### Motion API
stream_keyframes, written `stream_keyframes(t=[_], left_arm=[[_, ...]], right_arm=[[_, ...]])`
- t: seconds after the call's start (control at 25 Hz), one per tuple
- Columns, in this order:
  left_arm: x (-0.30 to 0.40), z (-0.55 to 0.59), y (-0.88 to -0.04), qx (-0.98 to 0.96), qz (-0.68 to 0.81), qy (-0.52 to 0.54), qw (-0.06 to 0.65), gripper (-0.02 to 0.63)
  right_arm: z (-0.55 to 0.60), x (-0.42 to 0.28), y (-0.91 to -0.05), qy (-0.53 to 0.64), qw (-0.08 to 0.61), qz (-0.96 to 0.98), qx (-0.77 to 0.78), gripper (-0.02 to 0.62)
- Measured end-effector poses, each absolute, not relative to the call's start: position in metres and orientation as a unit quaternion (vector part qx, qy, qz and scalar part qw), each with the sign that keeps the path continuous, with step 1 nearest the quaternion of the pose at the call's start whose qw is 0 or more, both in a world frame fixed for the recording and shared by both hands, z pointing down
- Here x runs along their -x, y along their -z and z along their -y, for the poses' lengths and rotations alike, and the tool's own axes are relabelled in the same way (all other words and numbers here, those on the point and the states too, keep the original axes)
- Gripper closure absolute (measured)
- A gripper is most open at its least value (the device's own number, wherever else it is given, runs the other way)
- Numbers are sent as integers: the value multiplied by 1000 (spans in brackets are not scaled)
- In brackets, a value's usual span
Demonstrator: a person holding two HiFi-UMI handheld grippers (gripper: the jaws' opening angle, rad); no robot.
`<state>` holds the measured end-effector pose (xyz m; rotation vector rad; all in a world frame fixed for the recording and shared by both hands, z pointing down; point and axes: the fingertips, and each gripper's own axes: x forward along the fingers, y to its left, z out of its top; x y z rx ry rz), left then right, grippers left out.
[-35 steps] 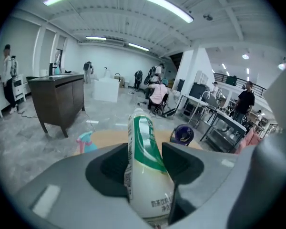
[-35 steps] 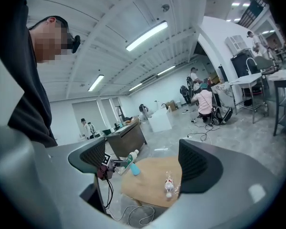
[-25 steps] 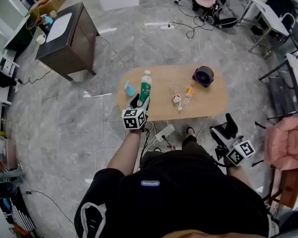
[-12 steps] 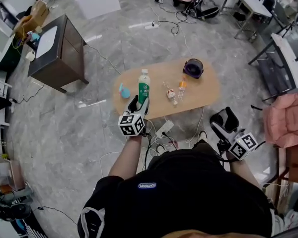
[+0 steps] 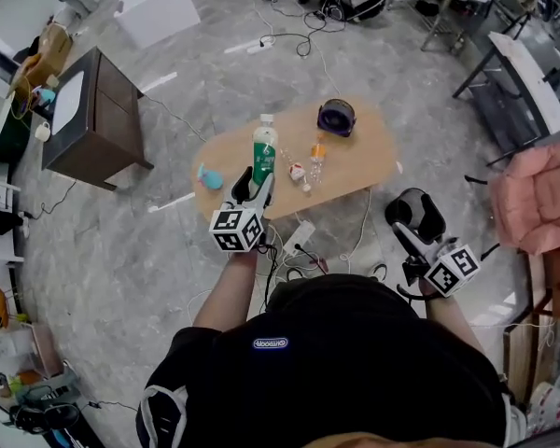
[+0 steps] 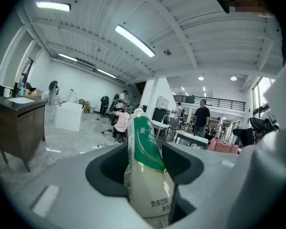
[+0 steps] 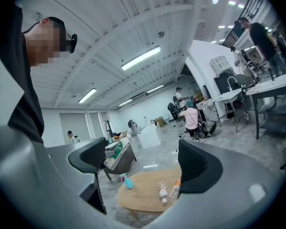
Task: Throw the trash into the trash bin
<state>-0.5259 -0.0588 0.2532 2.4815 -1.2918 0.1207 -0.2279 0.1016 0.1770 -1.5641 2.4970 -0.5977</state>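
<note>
- At the desk's (image 5: 359, 161) near edge, a green-labelled bottle (image 5: 264, 149) is pinched in the left gripper (image 5: 258, 187).
- The right gripper (image 5: 413, 220) is held spread and empty, apart from the desk, at the person's right.

Left arm (image 5: 226, 297): extended forward and bare at the forearm, with the hand behind the marker cube (image 5: 235, 229). Left gripper (image 5: 259, 185): points away from the body. Its jaws are closed on a bottle (image 6: 145, 175), which stands upright between them.

Right arm: held close to the torso and apparently bent at the elbow, though most of it is hidden in the head view. Right gripper (image 7: 143, 159): held at the person's right side, pointing forward. Its jaws are apart with nothing gripped between them.
</note>
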Motion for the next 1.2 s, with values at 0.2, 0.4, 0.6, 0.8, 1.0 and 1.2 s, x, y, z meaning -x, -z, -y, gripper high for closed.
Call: stream_keyframes(t=[0.2, 0.4, 0.6, 0.8, 1.0, 1.2], left_arm=[[448, 55, -246, -888, 426, -56, 163, 377], [370, 48, -234, -904, 395, -64, 151, 377], [304, 33, -229, -915, 369, -70, 150, 377], [225, 14, -231, -925, 342, -75, 147, 377], [152, -6, -229, -935, 313, -83, 147, 377], [89, -24, -226, -944, 283, -93, 142, 377]], right_arm=[[-116, 155, -184, 200, 102, -803, 552, 92], [-135, 86, -191, 209, 118, -778, 580, 95], [-159, 27, -194, 210, 130, -759, 602, 95], [-188, -39, -200, 210, 143, -744, 619, 95], [-224, -102, -203, 209, 163, -716, 645, 98], [-246, -150, -202, 201, 176, -699, 663, 100]])
